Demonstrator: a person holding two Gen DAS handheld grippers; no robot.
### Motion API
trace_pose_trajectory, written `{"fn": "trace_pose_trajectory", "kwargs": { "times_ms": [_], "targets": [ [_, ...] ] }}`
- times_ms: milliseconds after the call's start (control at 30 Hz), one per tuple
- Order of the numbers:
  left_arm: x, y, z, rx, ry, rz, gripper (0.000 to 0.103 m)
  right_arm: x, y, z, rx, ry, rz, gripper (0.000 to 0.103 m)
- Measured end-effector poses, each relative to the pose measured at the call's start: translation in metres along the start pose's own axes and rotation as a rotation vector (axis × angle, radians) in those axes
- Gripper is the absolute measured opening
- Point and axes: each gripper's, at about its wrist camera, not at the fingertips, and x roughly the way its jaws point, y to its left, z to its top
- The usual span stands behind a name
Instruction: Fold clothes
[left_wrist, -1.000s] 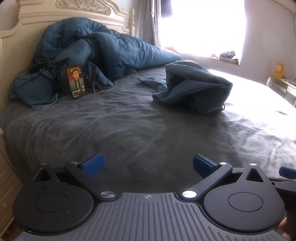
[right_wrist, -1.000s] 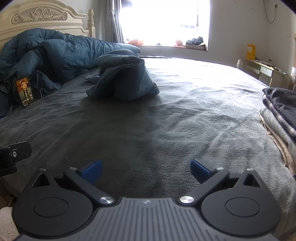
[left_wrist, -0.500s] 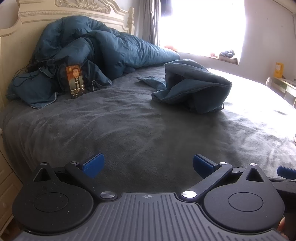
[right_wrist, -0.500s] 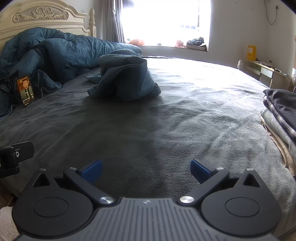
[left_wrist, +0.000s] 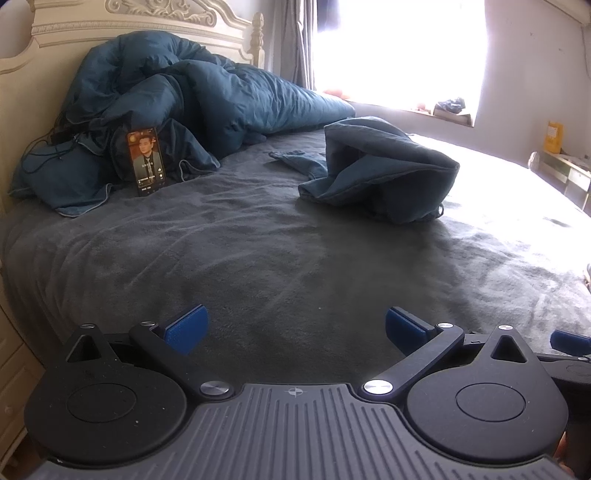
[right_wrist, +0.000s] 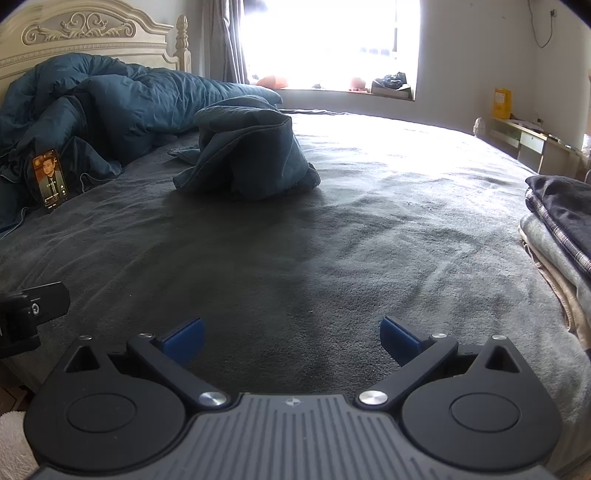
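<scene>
The main risk is a bad grasp on the garment (left_wrist: 380, 177): it lies crumpled in a loose heap near the middle of the bed (left_wrist: 258, 258), toward the headboard side, and its hems and corners cannot be told apart from here. A pinch into the bulk would probably gather several layers, so the piece would lift as a wad and not open flat for folding. A low approach could also catch the grey bed cover together with the cloth. The duvet (left_wrist: 207, 88) bunched at the head edge is the same blue and lies near the garment; a gripper sent too far could take the wrong fabric. A phone (left_wrist: 146, 160) leans upright against the duvet near the left head corner and could be knocked over if that fabric is dragged. A stack (right_wrist: 561, 236) of folded items sits at the right edge and is not at risk now. The left gripper (left_wrist: 293, 328) and right gripper (right_wrist: 291, 334) both hover over the foot edge, level, side by side, pointed at the garment and well apart from it. Both have jaws spread wide and hold nothing.
</scene>
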Motion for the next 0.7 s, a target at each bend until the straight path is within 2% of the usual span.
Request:
{"fn": "trace_pose_trajectory", "kwargs": {
  "times_ms": [700],
  "targets": [
    [0.0036, -0.0032, 0.0015, 0.010, 0.005, -0.003, 0.103, 0.0026, 0.0009, 0.0008, -0.002, 0.003, -0.004, 0.103]
  ]
}}
